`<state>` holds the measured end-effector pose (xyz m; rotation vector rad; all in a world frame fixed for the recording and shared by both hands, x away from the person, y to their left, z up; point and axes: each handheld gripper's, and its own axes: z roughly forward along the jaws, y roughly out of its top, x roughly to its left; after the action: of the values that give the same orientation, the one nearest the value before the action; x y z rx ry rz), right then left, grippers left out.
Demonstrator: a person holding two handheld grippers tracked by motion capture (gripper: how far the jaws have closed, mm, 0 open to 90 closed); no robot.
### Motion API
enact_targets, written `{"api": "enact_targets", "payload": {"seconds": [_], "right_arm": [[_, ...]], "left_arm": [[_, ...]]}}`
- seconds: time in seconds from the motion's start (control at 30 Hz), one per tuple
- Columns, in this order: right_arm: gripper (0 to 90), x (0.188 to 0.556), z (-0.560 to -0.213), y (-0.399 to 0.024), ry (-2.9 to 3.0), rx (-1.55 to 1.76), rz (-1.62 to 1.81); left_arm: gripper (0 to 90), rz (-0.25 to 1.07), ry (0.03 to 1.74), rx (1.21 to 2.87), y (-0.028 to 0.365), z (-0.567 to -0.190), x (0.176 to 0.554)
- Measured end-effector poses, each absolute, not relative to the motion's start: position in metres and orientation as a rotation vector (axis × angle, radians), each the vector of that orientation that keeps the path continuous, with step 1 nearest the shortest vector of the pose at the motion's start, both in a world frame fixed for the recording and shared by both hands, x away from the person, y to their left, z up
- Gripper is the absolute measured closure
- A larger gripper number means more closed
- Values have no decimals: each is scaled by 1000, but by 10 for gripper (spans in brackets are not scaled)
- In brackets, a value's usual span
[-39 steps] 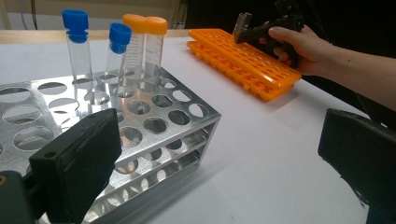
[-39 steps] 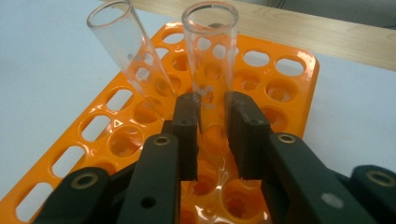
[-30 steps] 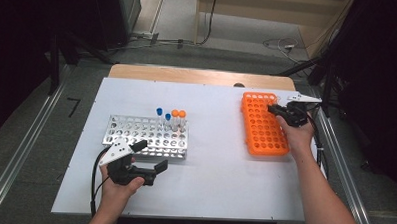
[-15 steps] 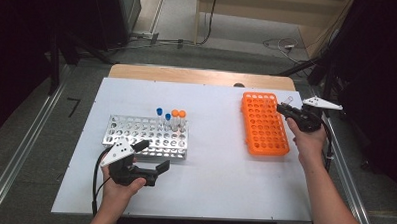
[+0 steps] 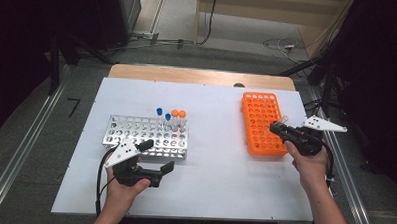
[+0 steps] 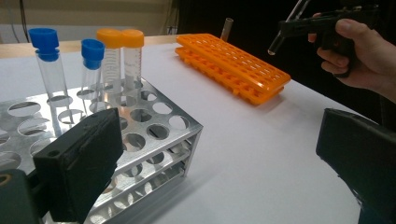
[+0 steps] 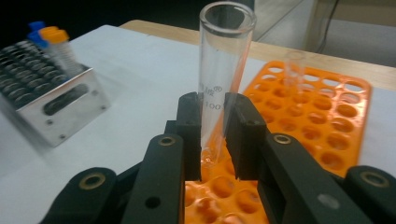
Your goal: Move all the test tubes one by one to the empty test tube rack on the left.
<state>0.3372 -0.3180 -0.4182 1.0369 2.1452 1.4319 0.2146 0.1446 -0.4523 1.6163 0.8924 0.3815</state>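
My right gripper (image 5: pixel 278 128) is shut on a clear glass test tube (image 7: pixel 224 56), held tilted just above the near right corner of the orange rack (image 5: pixel 260 119). A second glass tube (image 7: pixel 294 70) stands in a far hole of that rack. My left gripper (image 5: pixel 158 156) is open with nothing between its fingers, at the near right corner of the metal rack (image 5: pixel 135 132). In the metal rack stand two blue-capped tubes (image 5: pixel 160 113) and two orange-capped tubes (image 5: pixel 178 116). The left gripper view shows the right gripper (image 6: pixel 299 25) with the glass tube (image 6: pixel 279 39) hanging from it.
Both racks lie on a white table top (image 5: pixel 209 182) with bare room between them and along the front. A wooden strip (image 5: pixel 198 74) runs along the far edge. Metal rails (image 5: pixel 15 155) flank the table on the floor.
My right hand has carried the glass tube to the right and toward the near end of the orange rack, rising a little. The left gripper has stayed where it was.
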Motion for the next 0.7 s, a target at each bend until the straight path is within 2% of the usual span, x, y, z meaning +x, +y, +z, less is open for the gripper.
{"api": "enact_targets", "payload": {"seconds": [0.7], "right_arm": [[741,272,-436,-231,2380,773,1532]], "left_arm": [[15,357,820,1653,114,-444,208]]}}
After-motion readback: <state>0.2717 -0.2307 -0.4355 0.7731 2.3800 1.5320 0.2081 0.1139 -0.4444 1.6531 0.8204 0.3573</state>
